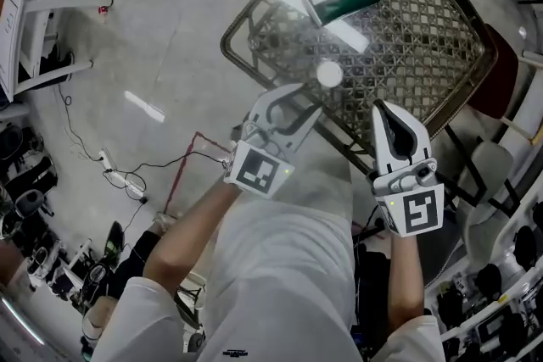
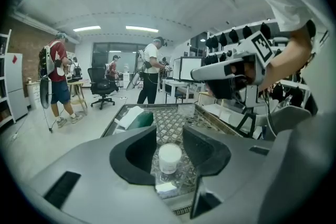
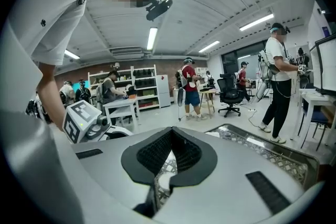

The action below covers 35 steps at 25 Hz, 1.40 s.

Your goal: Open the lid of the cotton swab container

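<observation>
In the head view, the left gripper point(image 1: 293, 106) and right gripper point(image 1: 389, 116) are held short of the cotton swab container point(image 1: 329, 74), which stands ahead of both sets of jaws. In the left gripper view, the jaws are seen parted, with the container framed just beyond their tips and untouched, so the approach is judged in hand. In the right gripper view, the jaws are clenched on nothing; a left grasp on the body is called for next.

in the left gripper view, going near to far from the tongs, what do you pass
left tongs → white round cotton swab container → green and white packet → black office chair far back in the room
</observation>
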### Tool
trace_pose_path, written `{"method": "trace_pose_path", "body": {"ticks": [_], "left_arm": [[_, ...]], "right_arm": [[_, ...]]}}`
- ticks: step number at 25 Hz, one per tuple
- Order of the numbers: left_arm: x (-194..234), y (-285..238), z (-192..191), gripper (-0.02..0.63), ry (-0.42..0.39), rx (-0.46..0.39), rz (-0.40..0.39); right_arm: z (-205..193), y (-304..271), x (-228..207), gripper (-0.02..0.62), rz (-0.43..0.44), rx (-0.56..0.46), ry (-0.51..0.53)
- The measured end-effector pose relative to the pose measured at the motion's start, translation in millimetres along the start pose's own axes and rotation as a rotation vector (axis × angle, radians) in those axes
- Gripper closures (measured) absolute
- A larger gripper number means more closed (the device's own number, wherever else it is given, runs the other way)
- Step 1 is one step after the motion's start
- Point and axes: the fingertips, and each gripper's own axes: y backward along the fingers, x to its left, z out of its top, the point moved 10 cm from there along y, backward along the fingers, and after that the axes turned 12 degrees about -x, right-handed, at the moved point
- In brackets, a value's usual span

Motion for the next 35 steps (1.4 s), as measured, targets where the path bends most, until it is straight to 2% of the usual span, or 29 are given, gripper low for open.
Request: {"method": "trace_pose_path", "body": {"ticks": [12,19,27,32,35], "left_arm": [[10.7,-34.9,-64.3,0.341,-0.043,0.069,-0.057],[11.1,-53.7,-99.6,0.33,-0.077,0.135,-0.104],[5.2,-76.2,-114.4,0.322,-0.076,0.128,-0.121],[7.3,-90.3,-119.1,0.322,-0.101,0.141,-0.105],[8.2,-93.9,-120.4,0.348,-0.093,0.137,-0.102]], "right_arm": [[-35.2,-19.8,-10.3,0.595,-0.01,0.021,-0.003],[-52.2,-16.8,-9.2,0.595,-0.041,0.039,-0.034],[-68.2,-12.1,-9.7,0.595,-0.056,0.062,-0.058],[-67.9,-13.8,-11.4,0.595,-0.073,0.05,-0.068],[-68.2,-11.1,-13.8,0.595,-0.08,0.049,-0.072]]}}
